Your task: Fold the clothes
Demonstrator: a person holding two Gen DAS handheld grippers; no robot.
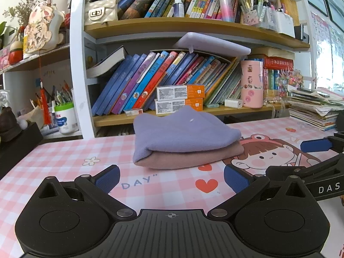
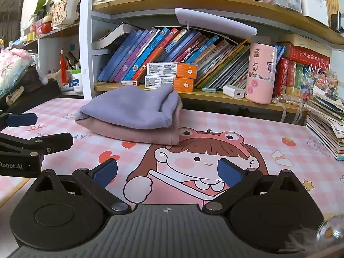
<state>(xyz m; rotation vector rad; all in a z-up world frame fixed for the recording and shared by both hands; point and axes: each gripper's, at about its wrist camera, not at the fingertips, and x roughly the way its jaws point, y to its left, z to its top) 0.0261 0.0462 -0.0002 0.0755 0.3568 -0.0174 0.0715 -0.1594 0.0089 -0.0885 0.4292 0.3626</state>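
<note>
A folded purple cloth (image 1: 182,132) lies on top of a folded pink cloth (image 1: 189,158) on the pink checked table mat (image 1: 64,157). The same stack shows in the right wrist view, purple cloth (image 2: 131,107) over pink cloth (image 2: 137,134). My left gripper (image 1: 171,180) is open, a short way in front of the stack, with nothing between its blue pads (image 1: 109,177). My right gripper (image 2: 167,173) is open too, nearer the cartoon girl print (image 2: 200,157), right of the stack and apart from it. Each gripper shows at the edge of the other's view.
A bookshelf (image 1: 193,26) packed with books runs along the back of the table. Two orange boxes (image 1: 180,99) and a pink canister (image 1: 251,83) stand on its low shelf behind the stack. A pile of papers and books (image 2: 326,124) sits at the right edge.
</note>
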